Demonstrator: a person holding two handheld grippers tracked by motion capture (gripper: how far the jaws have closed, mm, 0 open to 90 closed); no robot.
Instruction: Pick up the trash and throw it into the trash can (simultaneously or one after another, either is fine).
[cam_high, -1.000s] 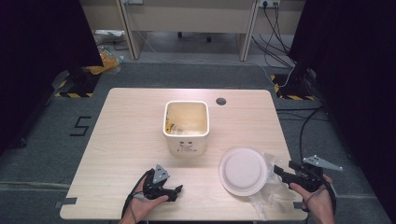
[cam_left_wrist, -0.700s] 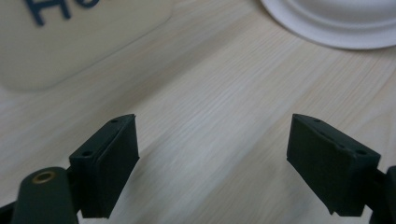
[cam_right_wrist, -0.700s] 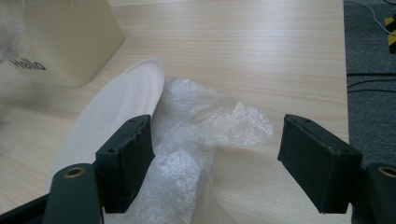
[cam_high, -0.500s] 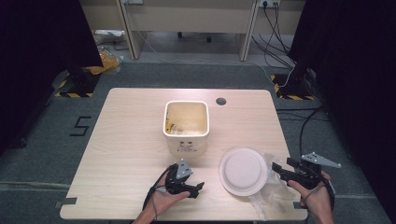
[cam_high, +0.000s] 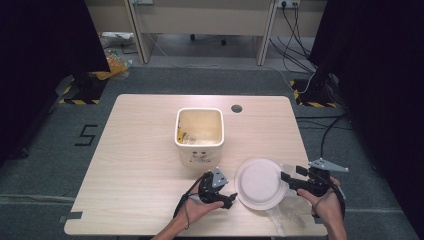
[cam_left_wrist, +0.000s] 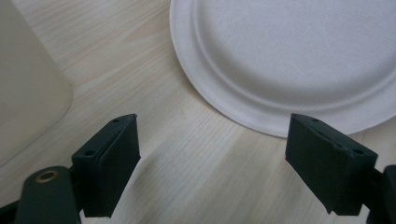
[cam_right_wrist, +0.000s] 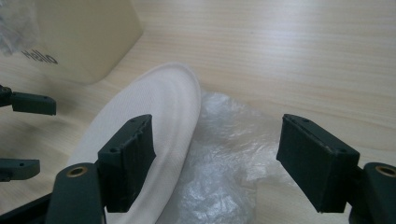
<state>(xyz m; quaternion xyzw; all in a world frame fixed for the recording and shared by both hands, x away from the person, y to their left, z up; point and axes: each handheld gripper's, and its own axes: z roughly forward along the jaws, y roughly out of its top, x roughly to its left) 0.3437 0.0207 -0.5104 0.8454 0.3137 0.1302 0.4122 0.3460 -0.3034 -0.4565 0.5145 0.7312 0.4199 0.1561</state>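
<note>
Plate (cam_high: 260, 182), white paper, lies low and right of centre in the high view on the table (cam_high: 140, 165), flanked by both wide-open claws, the left gripper (cam_high: 226, 197) just off its left rim and the right gripper (cam_high: 289, 181) at its right rim over crinkled plastic wrap (cam_right_wrist: 219, 172).

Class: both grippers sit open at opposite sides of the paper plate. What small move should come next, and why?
Probably ease the left gripper forward until its fingers straddle the paper plate's near rim. They stand open just short of it, while the right gripper waits open at the far edge, above the clear plastic bag.
</note>
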